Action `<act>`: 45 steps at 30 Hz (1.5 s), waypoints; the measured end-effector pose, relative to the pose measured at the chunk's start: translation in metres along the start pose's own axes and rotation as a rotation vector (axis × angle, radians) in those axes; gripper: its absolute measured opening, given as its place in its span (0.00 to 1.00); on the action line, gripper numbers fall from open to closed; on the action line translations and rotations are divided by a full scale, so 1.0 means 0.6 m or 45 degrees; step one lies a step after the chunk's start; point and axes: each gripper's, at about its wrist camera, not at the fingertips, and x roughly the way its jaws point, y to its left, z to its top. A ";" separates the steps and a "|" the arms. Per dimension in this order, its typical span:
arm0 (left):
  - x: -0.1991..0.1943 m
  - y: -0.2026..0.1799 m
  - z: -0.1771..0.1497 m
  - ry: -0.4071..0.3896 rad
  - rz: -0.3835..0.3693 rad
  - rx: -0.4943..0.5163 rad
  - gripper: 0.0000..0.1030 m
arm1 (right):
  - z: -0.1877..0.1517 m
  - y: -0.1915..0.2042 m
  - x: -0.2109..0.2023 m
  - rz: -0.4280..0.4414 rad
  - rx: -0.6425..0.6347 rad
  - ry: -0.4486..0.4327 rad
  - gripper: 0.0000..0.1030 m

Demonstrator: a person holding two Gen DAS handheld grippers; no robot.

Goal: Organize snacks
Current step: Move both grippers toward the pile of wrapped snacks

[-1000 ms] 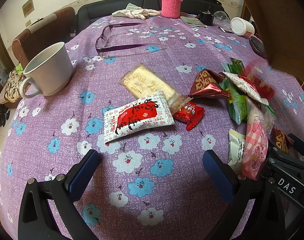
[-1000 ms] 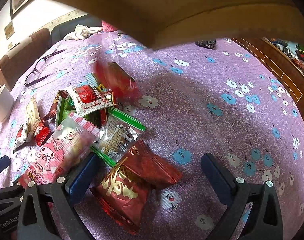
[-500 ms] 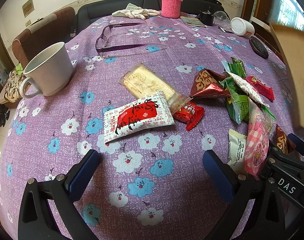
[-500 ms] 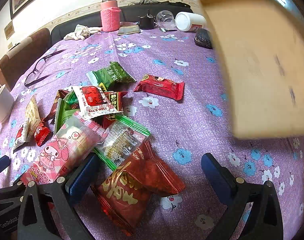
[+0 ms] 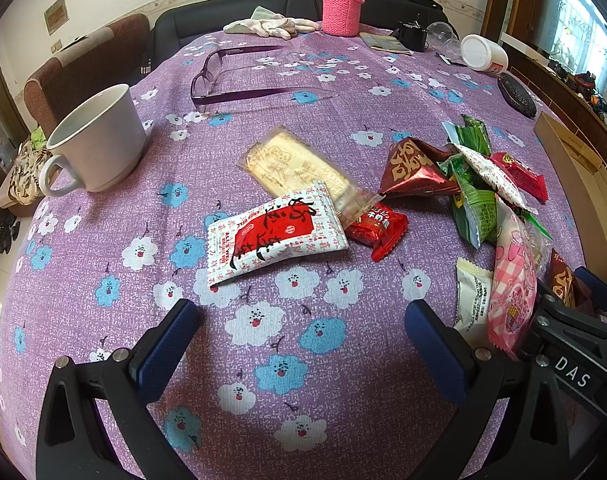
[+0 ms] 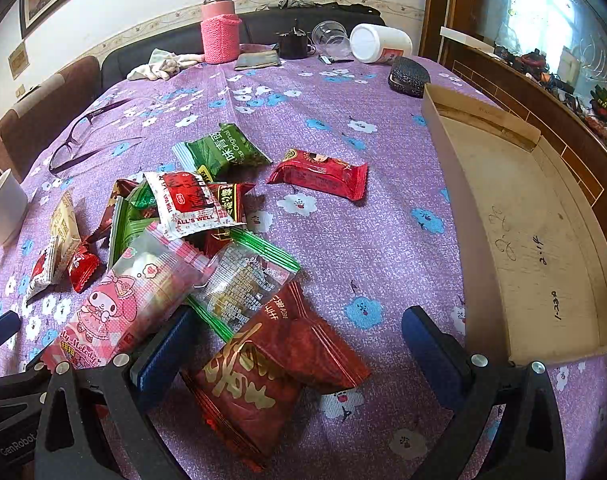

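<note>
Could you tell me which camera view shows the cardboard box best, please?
The right wrist view: the cardboard box shows its open, empty inside. The left wrist view catches only one wall at the right edge.

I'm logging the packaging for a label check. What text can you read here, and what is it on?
"ALL'S WELL": white-and-red packet
"Original": green packet
"My Melody", partly hidden: pink packet
"DAS": right gripper
"GenRobot", cut off: left gripper
"2.1F", handwritten: cardboard box
Chinese characters on several packets and the other box scribbles: not readable.
</note>
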 end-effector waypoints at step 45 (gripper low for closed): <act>-0.046 0.098 0.001 -0.133 -0.340 -0.334 0.54 | -0.036 -0.076 -0.092 0.515 -0.042 -0.049 0.97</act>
